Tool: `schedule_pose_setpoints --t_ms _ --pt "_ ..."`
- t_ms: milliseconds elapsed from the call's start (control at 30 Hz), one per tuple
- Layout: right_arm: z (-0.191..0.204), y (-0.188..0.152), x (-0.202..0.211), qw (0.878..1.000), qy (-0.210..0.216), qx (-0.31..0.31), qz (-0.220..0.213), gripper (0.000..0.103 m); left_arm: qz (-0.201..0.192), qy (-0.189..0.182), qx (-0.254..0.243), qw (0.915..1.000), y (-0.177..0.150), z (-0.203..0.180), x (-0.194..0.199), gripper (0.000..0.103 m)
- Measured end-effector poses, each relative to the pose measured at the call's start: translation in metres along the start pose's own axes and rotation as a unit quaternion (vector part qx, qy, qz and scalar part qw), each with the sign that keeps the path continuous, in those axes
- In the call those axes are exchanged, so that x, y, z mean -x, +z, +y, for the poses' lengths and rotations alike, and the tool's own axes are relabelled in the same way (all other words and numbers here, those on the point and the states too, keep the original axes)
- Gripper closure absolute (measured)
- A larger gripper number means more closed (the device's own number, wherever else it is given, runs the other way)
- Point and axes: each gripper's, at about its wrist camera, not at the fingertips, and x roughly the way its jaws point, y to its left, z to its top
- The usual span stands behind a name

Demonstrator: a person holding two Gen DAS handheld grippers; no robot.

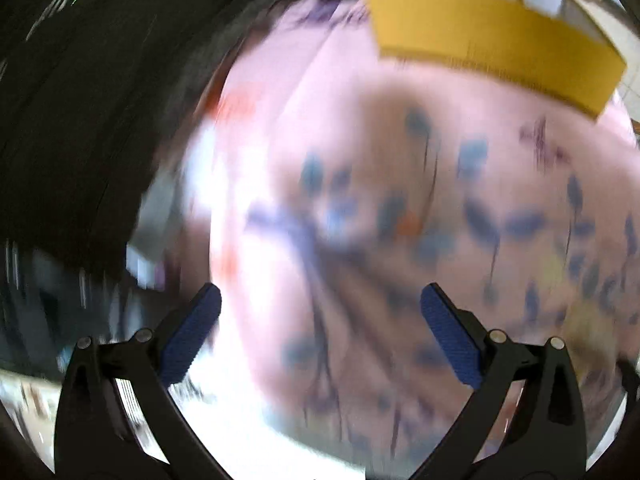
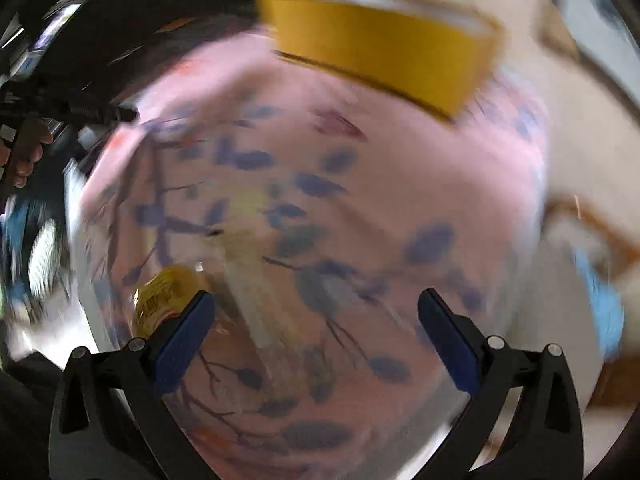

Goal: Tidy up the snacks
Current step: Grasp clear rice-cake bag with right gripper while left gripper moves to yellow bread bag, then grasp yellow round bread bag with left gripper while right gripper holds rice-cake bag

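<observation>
Pink cloth printed with blue-grey leaves and thin dark branches covered the desk [image 1: 400, 100] and filled most of both wrist views, though everything was smeared by blur. At the upper right of the left view stood a yellow cardboard box [image 1: 492, 44], open at the top with pale inner walls, sitting on the cloth at its far edge; the same box [image 2: 380, 48] showed at the top centre of the right view.

One snack was all I could make out: a small yellow packet [image 2: 164, 296] with shiny printed wrapping, low and left in the right view, lying on the cloth just beside my right gripper's left fingertip [image 2: 192, 320]. Whether it touched the pad I could not tell. I judged it light, crinkly and slippery, soft enough to crush, so I would take it across its middle with a gentle squeeze rather than by a corner or seam. The box looked stiff but light and likely to slide on the cloth if bumped.

My left gripper [image 1: 320, 308] was spread wide, its blue pads well apart, with nothing between them but patterned cloth. My right gripper [image 2: 312, 312] stood equally wide and carried nothing; the packet sat outside its span, not between the fingers. At the left edge of the right view I could see part of a hand [image 2: 24, 160] wrapped around a dark handle.
</observation>
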Motion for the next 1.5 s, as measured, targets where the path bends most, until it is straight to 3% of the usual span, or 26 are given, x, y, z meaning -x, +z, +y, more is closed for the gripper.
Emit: schedule_pose_setpoints --t_ms 67,133,233,267,333,367,400,433,467,500,533,633,733,833,1000,1100,1167,1233,1300,1333,1367,1400,1500 --pt "0.016 -0.003 -0.007 0.995 -0.014 0.095 -0.036 0.001 0.022 0.005 0.023 0.9995 -0.033 0.0 0.003 0.002" --pt "0.027 -0.004 -0.018 0.985 -0.013 0.168 -0.046 0.001 0.028 -0.011 0.045 0.9985 -0.072 -0.002 0.011 0.002" --pt "0.024 -0.003 -0.031 0.98 0.014 0.192 -0.052 0.001 0.042 -0.039 0.057 0.9968 -0.108 -0.013 0.014 0.002" --pt "0.024 -0.001 -0.034 0.981 0.025 0.186 -0.045 0.001 0.048 -0.038 0.058 0.9964 -0.115 -0.018 0.014 0.002" --pt "0.019 0.001 -0.04 0.985 0.056 0.162 -0.03 0.019 0.054 -0.038 0.061 0.996 -0.126 -0.027 0.014 0.002" --pt "0.019 -0.002 -0.044 0.986 0.071 0.148 -0.019 0.042 0.054 -0.04 0.063 0.9957 -0.13 -0.033 0.016 0.002" --pt "0.02 -0.005 -0.052 0.988 0.075 0.134 0.001 0.046 0.054 -0.048 0.065 0.9952 -0.133 -0.038 0.017 0.002" --pt "0.022 -0.007 -0.05 0.989 0.067 0.127 -0.013 0.046 0.052 -0.056 0.068 0.9948 -0.131 -0.04 0.018 0.002" --pt "0.025 -0.007 -0.05 0.989 0.061 0.133 -0.013 0.051 0.049 -0.063 0.069 0.9944 -0.131 -0.044 0.02 0.002" --pt "0.029 -0.007 -0.051 0.988 0.06 0.139 -0.008 0.064 0.045 -0.069 0.069 0.9942 -0.131 -0.044 0.021 0.002" --pt "0.03 -0.005 -0.051 0.989 0.068 0.134 0.001 0.068 0.038 -0.077 0.067 0.9941 -0.13 -0.049 0.025 0.002" --pt "0.026 0.0 -0.048 0.991 0.078 0.105 0.025 0.069 0.01 -0.081 0.055 0.9951 -0.125 -0.064 0.036 0.002" --pt "0.021 0.003 -0.034 0.992 0.07 0.104 0.012 0.069 -0.023 -0.075 0.065 0.9948 -0.115 -0.075 0.048 0.002" --pt "0.009 0.007 -0.022 0.995 0.065 0.076 0.006 0.069 -0.031 -0.113 0.056 0.9916 -0.104 -0.089 0.053 0.002" --pt "-0.018 0.003 -0.001 0.999 0.042 0.007 -0.016 0.069 -0.039 -0.072 -0.03 0.9962 -0.092 -0.116 0.046 0.002" --pt "-0.033 -0.003 0.011 0.997 0.04 -0.051 -0.036 0.069 -0.033 -0.07 -0.093 0.9927 -0.085 -0.124 0.039 0.002" --pt "-0.039 -0.009 0.016 0.995 0.035 -0.085 -0.04 0.069 -0.026 -0.089 -0.132 0.987 -0.078 -0.127 0.034 0.002" --pt "-0.041 -0.016 0.019 0.993 0.038 -0.109 -0.039 0.063 -0.02 -0.102 -0.173 0.9794 -0.075 -0.13 0.033 0.002" --pt "-0.037 -0.025 0.021 0.99 0.031 -0.129 -0.039 0.024 -0.017 -0.115 -0.22 0.9685 -0.071 -0.132 0.031 0.002" --pt "-0.035 -0.027 0.022 0.99 0.022 -0.132 -0.042 0.019 -0.015 -0.121 -0.238 0.9636 -0.07 -0.133 0.029 0.002" --pt "-0.032 -0.031 0.023 0.99 -0.004 -0.137 -0.041 0.007 -0.013 -0.133 -0.261 0.9559 -0.069 -0.135 0.027 0.002" --pt "-0.031 -0.035 0.024 0.988 -0.039 -0.148 -0.029 0.001 -0.01 -0.15 -0.29 0.9452 -0.069 -0.139 0.023 0.002" --pt "-0.029 -0.049 0.033 0.973 -0.113 -0.2 -0.011 0.001 -0.008 -0.203 -0.341 0.9178 -0.067 -0.149 0.007 0.002"
